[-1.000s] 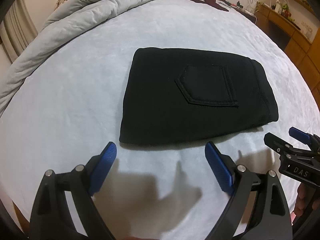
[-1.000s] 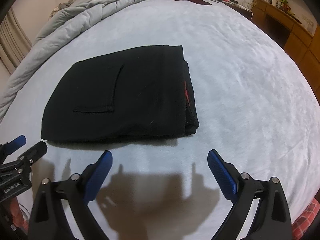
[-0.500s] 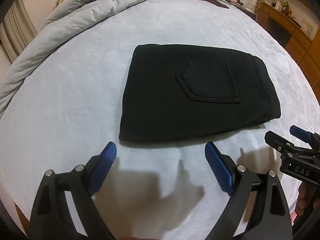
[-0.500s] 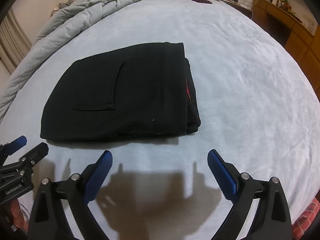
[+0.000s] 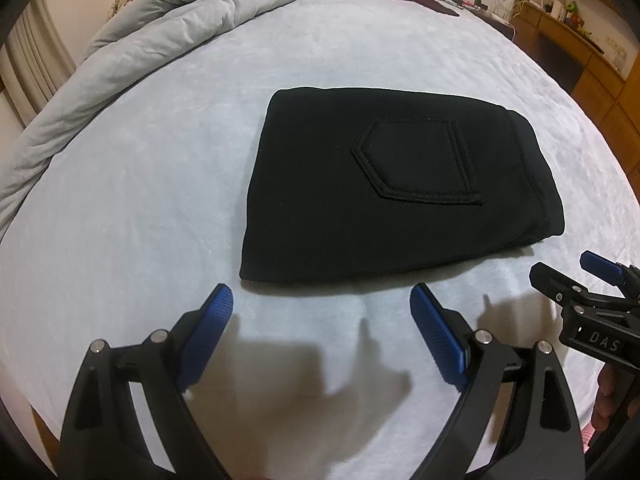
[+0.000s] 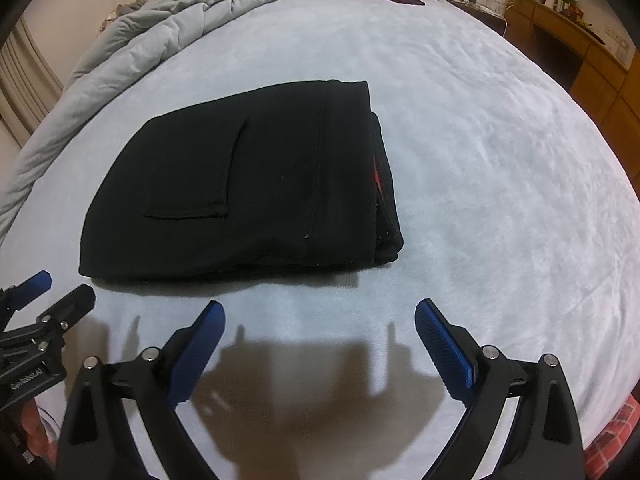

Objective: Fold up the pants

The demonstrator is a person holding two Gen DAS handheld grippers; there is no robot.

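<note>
**Seemingly folded: the pants are lying in a compact bundle, both claws empty**

Through the left wrist view, the pants (image 5: 400, 184) are resting as a tidy black rectangle on the pale bedsheet (image 5: 140, 200), back pocket (image 5: 416, 160) facing up, just beyond the left gripper (image 5: 322, 300). Its blue pads are standing wide apart, holding nothing. The right gripper (image 5: 576, 276) is poking in at the right edge (its gap is hard to judge from here).

Through the right wrist view, the pants (image 6: 240, 184) are sitting far-left of the right gripper (image 6: 320, 314), whose pads are likewise spread and clamping nothing. Stacked layers are showing at the bundle's right edge, so the folding is looking finished; at most a small tidying is remaining. A rumpled duvet (image 6: 180, 12) is lying far-left.
</note>
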